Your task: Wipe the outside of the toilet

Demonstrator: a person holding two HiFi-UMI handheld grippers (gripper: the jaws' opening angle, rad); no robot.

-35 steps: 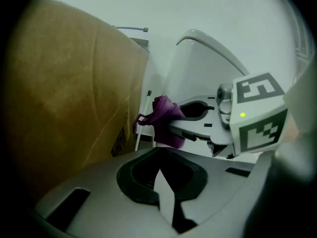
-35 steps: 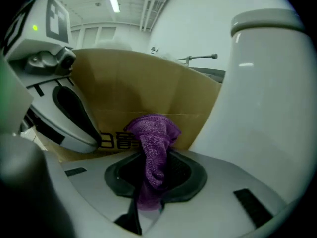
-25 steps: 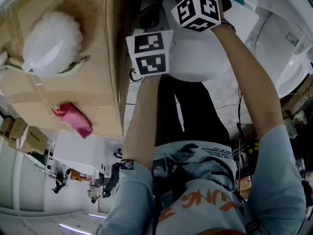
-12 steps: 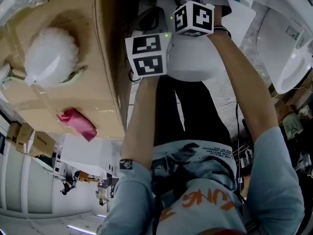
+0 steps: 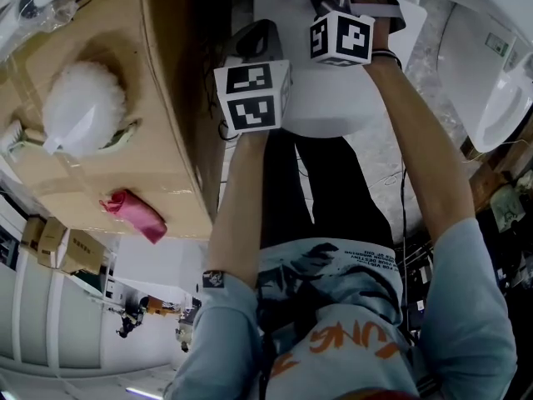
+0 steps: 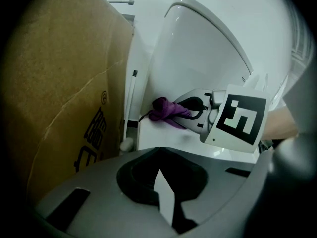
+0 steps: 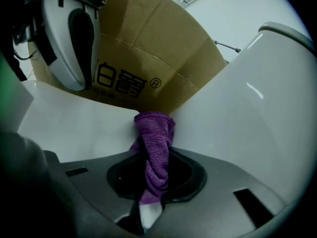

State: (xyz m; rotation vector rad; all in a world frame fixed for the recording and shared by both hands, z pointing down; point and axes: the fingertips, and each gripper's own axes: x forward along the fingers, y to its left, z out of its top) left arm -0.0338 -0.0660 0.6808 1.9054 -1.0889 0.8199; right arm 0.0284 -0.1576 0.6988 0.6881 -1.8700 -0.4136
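The white toilet (image 5: pixel 329 107) stands beside a cardboard box (image 5: pixel 125 140), its lid (image 6: pixel 203 48) raised. My right gripper (image 7: pixel 148 205) is shut on a purple cloth (image 7: pixel 154 152). It presses the cloth's bunched end against the white toilet surface (image 7: pixel 79 128) where the lid (image 7: pixel 257 108) meets it, close to the box (image 7: pixel 148 73). From the left gripper view the cloth (image 6: pixel 168 112) and the right gripper's marker cube (image 6: pixel 240 120) lie ahead. My left gripper (image 6: pixel 163 197) hangs just behind them, shut and holding nothing.
On top of the box lie a white fluffy duster (image 5: pixel 83 107) and a pink cloth (image 5: pixel 133 211). A second white fixture (image 5: pixel 491 73) stands at the right. The box wall (image 6: pixel 59 98) is close on the left of both grippers.
The right gripper has shifted slightly along the toilet with the cloth, and a bit of purple now shows at the top of the head view. The left gripper has barely moved.
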